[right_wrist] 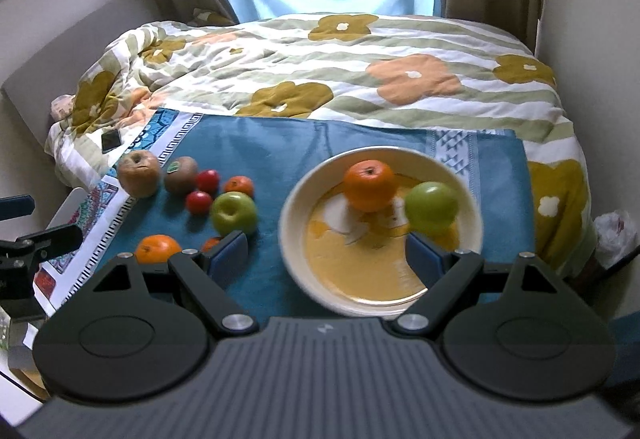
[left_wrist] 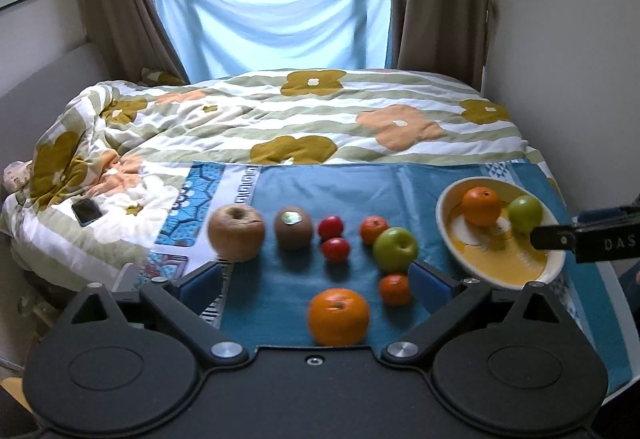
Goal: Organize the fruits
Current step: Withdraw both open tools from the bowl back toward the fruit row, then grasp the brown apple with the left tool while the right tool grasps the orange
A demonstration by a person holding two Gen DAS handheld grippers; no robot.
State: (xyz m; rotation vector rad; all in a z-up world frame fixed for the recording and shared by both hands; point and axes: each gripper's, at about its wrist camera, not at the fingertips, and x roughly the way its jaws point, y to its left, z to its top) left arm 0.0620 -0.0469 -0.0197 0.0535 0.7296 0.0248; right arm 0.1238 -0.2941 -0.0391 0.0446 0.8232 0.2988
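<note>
A cream bowl [right_wrist: 294, 207] with a yellow inside stands on a blue cloth [right_wrist: 264, 147]; it holds an orange [right_wrist: 370, 185] and a green apple [right_wrist: 431, 208]. My right gripper [right_wrist: 328, 253] is open and empty, hovering over the bowl's near side. In the left wrist view the bowl [left_wrist: 444, 217] is at the right. On the cloth lie a brown apple [left_wrist: 237, 232], a kiwi [left_wrist: 293, 227], two red fruits [left_wrist: 331, 227], a green apple [left_wrist: 395, 248], two mandarins [left_wrist: 373, 228] and a large orange [left_wrist: 338, 316]. My left gripper [left_wrist: 316, 281] is open and empty above the large orange.
The cloth lies on a bed with a flowered duvet [left_wrist: 304, 111]. A phone [left_wrist: 86, 211] lies on the duvet at the left. Walls stand close on both sides, with a curtained window [left_wrist: 276, 27] behind. A white plastic bag [right_wrist: 614, 235] sits to the right of the bed.
</note>
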